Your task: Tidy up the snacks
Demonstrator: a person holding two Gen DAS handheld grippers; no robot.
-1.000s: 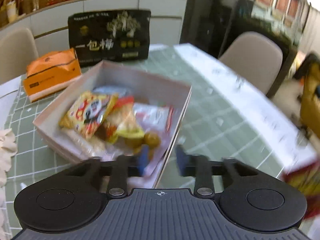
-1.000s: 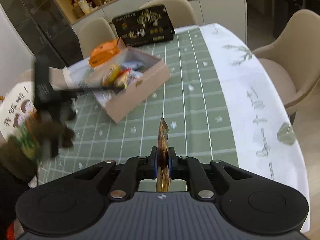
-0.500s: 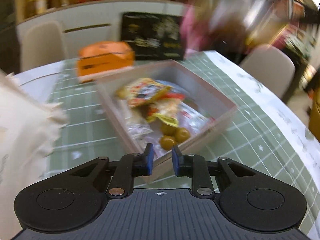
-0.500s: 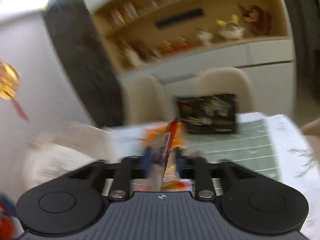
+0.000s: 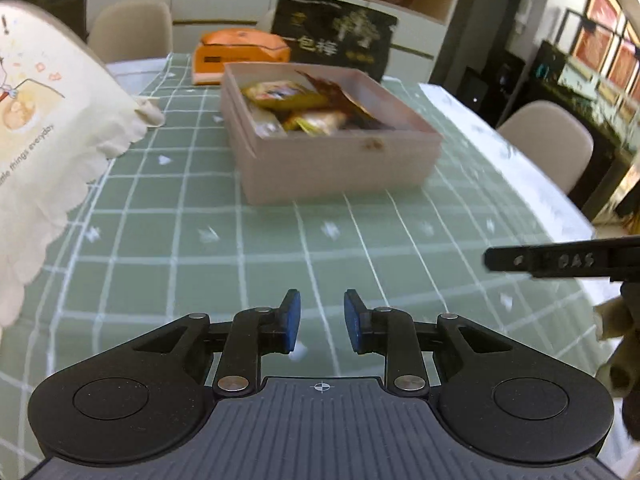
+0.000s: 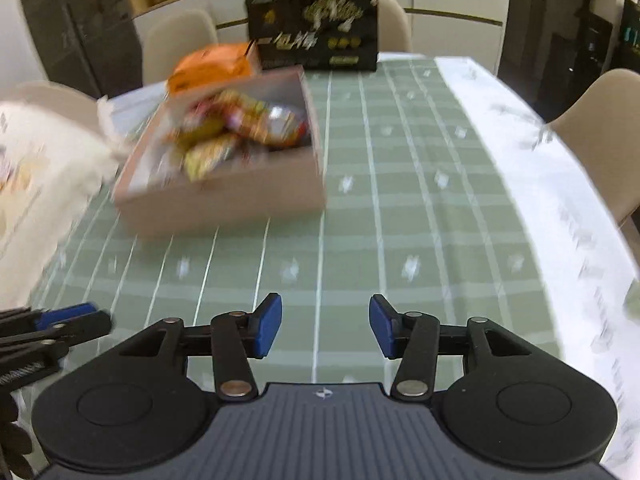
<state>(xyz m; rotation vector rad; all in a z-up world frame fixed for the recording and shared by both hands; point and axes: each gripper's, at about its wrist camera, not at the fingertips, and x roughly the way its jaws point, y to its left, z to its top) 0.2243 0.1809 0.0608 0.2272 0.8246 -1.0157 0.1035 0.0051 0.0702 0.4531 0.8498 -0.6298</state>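
A shallow pink box (image 5: 336,160) stands on the green checked tablecloth, filled with several snack packets (image 5: 296,108). The right wrist view shows the same box (image 6: 224,200) and snacks (image 6: 240,128), blurred. My left gripper (image 5: 322,320) hovers over bare cloth short of the box; its jaws are opening, with a narrow gap and nothing between them. My right gripper (image 6: 325,326) is open wider and empty, also short of the box. A finger of the right gripper (image 5: 560,260) reaches in from the right edge of the left wrist view.
A white printed cloth bag (image 5: 40,120) lies at the left. Behind the box sit an orange pack (image 5: 240,52) and a black package (image 5: 336,36). Beige chairs (image 5: 548,140) ring the table. The white border of the cloth (image 6: 560,200) runs along the right.
My right gripper held a thin snack packet a second ago; now its jaws are apart and empty. Both grippers have drawn back from the box, which looks farther off.
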